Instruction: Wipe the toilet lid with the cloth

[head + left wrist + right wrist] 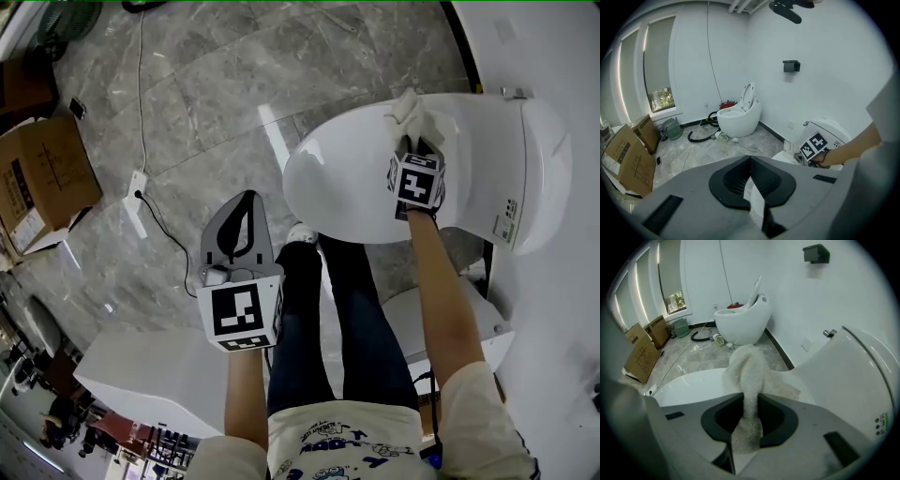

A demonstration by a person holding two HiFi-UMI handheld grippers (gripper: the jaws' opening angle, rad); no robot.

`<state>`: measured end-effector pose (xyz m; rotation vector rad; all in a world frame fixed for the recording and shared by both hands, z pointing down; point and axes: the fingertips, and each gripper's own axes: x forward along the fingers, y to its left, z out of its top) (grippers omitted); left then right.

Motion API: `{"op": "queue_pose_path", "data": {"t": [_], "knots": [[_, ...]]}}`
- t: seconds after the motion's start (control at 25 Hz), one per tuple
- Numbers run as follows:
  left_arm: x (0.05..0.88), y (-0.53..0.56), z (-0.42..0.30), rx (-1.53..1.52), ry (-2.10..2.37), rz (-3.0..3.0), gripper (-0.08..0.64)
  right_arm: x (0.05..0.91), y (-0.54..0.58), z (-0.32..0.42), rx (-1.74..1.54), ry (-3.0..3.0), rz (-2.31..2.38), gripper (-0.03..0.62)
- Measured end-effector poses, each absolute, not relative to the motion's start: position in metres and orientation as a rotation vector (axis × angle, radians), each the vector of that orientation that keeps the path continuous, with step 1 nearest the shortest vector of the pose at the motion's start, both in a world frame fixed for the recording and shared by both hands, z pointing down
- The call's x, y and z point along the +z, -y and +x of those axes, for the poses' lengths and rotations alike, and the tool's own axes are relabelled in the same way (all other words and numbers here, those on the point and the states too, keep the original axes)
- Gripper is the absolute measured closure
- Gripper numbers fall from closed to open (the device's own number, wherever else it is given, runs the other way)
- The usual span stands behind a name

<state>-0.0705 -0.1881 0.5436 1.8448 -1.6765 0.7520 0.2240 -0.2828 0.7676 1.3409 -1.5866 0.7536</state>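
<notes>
— How much of the cloth (410,111) shows from the head view?
— Only a white tuft. The right gripper (413,148) and its marker cube cover the rest, and its jaws too.
— And the toilet lid (352,178)?
— Its near edge hides the lower end of one leg; beside it just one shoe (300,232) peeks out. In the left gripper view the forearm (855,143) blocks part of the toilet.
— Can you read the label (509,208) on the toilet?
— Too small. Same for the print on the cardboard box (42,178), which the left edge cuts off.
— The small dark thing (78,108) on the floor?
— Cannot tell what it is. The clutter in the bottom-left corner is too small to make out.
</notes>
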Motion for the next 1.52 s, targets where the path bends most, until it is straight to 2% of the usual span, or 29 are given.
{"op": "queue_pose_path", "data": {"t": [1.52], "knots": [[0.538,0.102,-0.163,0.702,1.777,1.724,0.558,0.776,0.179,0.025,0.667,1.798,0.942,0.509]]}}
